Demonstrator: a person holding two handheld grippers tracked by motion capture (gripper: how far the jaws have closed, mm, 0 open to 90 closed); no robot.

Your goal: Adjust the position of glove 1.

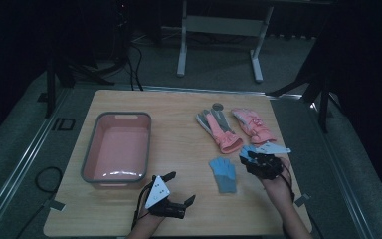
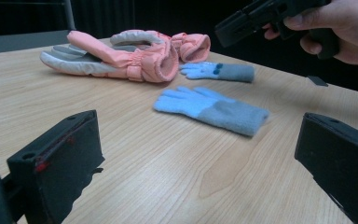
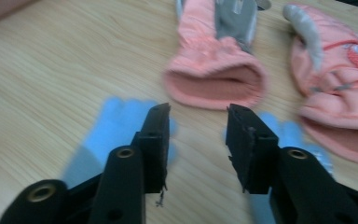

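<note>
I have the right gripper (image 1: 251,158) raised off the light wooden table (image 1: 179,149), its jaws standing partly apart with nothing between them. Looking along those jaws in the right gripper view, I see bare wood in the gap, with one light blue knitted glove with a grey cuff (image 3: 116,135) lying flat beneath the left jaw and a second blue knitted glove (image 3: 289,135) beneath the right one; both are blurred. In the high view the first blue glove (image 1: 223,174) lies flat on the table just left of my right gripper, fingers pointing away from me, and the second (image 1: 248,152) sits partly under the gripper's tip.

Beyond them lie two padded pink winter gloves. The one with grey fingers (image 1: 218,129) has its open cuff towards me; the other pink glove (image 1: 253,127) lies just beside it to the right, close but I cannot tell whether they touch.

My left gripper (image 1: 176,191) rests low at the near edge of the table with its jaws spread wide and empty. A pink rectangular plastic tub with a grey rim (image 1: 95,149) stands on the left side of the table, well apart from the gloves.
</note>
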